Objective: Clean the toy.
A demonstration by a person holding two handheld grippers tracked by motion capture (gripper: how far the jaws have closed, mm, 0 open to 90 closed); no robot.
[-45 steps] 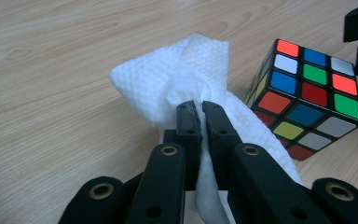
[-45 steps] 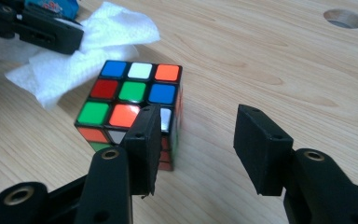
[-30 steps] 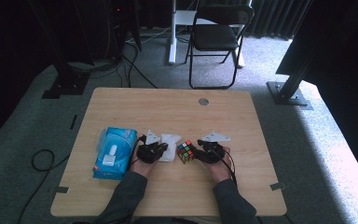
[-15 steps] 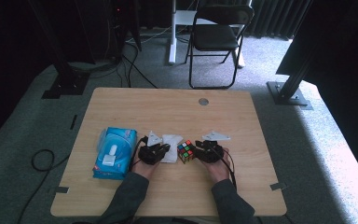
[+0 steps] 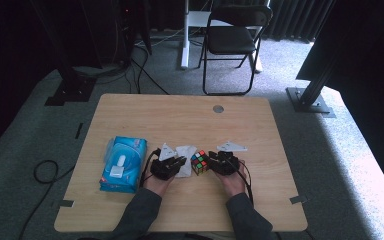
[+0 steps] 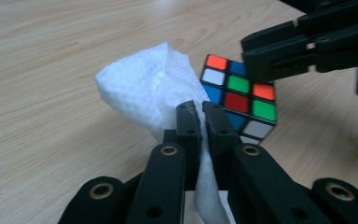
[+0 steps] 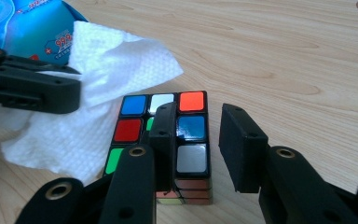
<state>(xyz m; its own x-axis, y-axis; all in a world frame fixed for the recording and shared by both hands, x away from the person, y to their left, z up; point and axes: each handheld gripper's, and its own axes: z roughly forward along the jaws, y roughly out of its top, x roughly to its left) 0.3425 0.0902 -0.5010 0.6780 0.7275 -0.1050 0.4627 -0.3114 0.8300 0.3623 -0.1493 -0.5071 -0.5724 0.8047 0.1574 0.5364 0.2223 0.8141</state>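
Item 1: left gripper [image 6: 201, 109], held in the person's left hand [image 5: 156, 183] at the near middle of the table [image 5: 145, 111]; its 2 jaws are pressed together on a white tissue [image 6: 137, 88], which bunches up above the jaw tips and also hangs down between them.

Item 2: white tissue, crumpled, raised off the wood at the gripped part; in the right gripper view it spreads over the tabletop and touches the left side of the cube.

Item 3: Rubik's cube [image 7: 168, 126], resting flat on the table between the 2 grippers, just right of the tissue; top face shows blue, white, orange, red and green squares.

Item 4: right gripper [image 7: 198, 123], held in the right hand [image 5: 232, 181]; jaws stand apart, the left one over the cube's top, the right one beside its right edge, nothing clamped between them.

Item 5: blue tissue pack [image 5: 123, 163], lying flat on the table, left of the left gripper
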